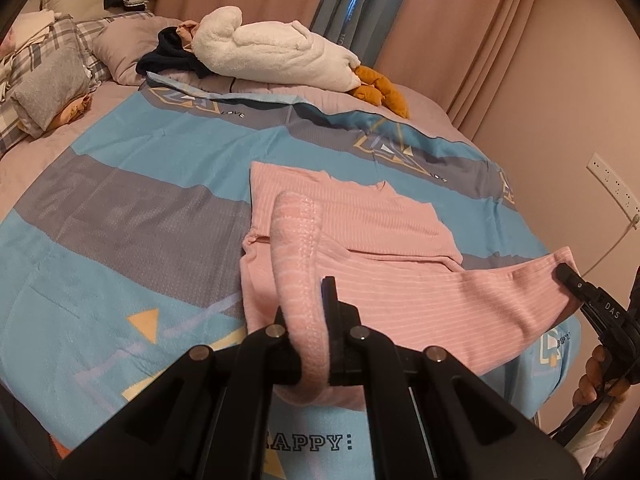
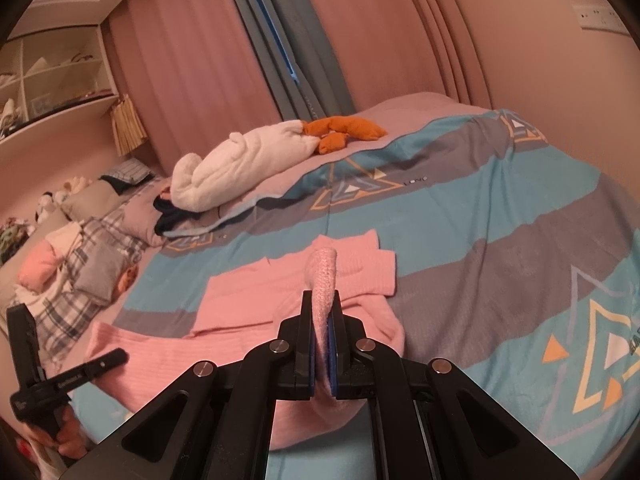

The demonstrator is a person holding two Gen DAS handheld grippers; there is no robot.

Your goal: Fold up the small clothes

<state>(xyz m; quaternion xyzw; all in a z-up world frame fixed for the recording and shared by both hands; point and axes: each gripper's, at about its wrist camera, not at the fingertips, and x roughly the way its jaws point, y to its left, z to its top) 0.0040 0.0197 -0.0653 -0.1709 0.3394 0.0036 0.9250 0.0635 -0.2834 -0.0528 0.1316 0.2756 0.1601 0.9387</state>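
Two grippers pinch the same pink ribbed garment (image 1: 360, 248) at the near edge of the bed: the left gripper (image 1: 316, 320) has its jaws clamped on a raised fold of the hem, and the right gripper (image 2: 322, 320) is closed the same way on another bunched bit of that edge, the cloth standing up between its blue pads. The rest of the garment lies flat on the blue-and-grey patterned bedspread (image 1: 120, 184), its upper part already folded over, with open bedspread all around it. Farther off, toward the far edge of the bed, a white plush toy (image 1: 272, 48) with orange feet rests beside a dark garment (image 1: 172, 56). Plaid and grey pillows (image 1: 48, 76) pile up at the head end, well apart from the work. Pink curtains (image 1: 460, 32) hang behind the bed.
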